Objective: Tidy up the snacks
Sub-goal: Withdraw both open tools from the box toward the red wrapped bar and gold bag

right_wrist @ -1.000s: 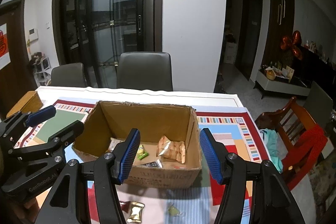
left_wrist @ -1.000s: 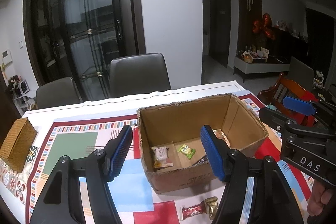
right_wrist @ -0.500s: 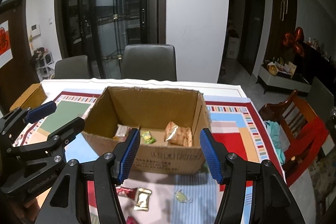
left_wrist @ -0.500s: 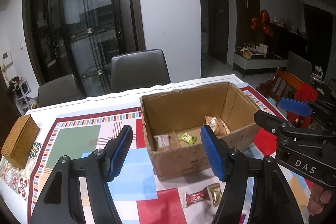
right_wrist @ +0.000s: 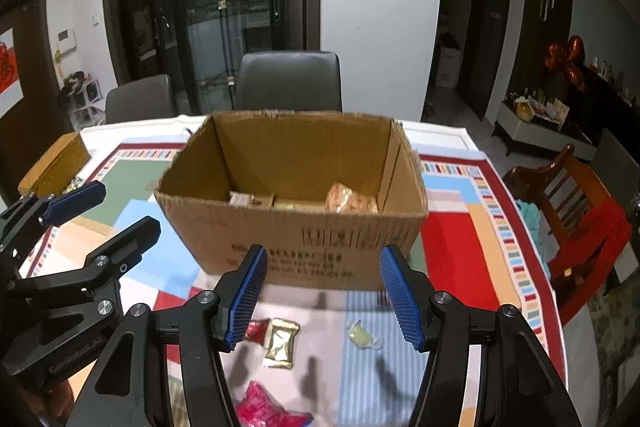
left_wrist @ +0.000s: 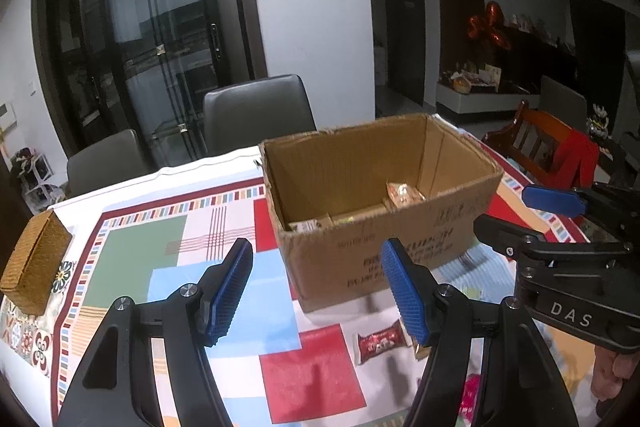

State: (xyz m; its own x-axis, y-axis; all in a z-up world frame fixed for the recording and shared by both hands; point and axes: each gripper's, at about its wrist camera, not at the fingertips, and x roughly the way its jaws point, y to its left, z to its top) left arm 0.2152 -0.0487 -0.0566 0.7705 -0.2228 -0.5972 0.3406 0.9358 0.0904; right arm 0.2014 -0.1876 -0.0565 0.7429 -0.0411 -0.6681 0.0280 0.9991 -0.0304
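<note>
The box (right_wrist: 296, 227) stands open-topped on the bench (left_wrist: 168, 247), on its patchwork cloth, ahead of both grippers. Inside it, against the right wall, lies an orange-and-white packet (right_wrist: 351, 198); on the left of the floor a small pale packet (right_wrist: 240, 199) shows above the near wall. What else lies on the box floor is hidden by that wall.

On the cloth in front of the box lie loose snacks: a gold packet (right_wrist: 281, 343), a red wrapper (left_wrist: 378, 342) just beside it on the left, a small yellow-green sweet (right_wrist: 363, 337) to the right and apart, and a pink packet (right_wrist: 266, 407) nearest the camera, blurred.

The left gripper (left_wrist: 316, 293) hangs above the cloth short of the box's left front corner, jaws spread wide and empty. The right gripper (right_wrist: 323, 297) hangs above the loose snacks, facing the box's front wall, jaws likewise spread and holding nothing.

A wicker box (left_wrist: 34, 267) sits at the bench's far left edge. Two grey chairs (right_wrist: 288, 81) stand behind the bench, and a wooden chair (right_wrist: 572, 211) draped in red stands to the right.
</note>
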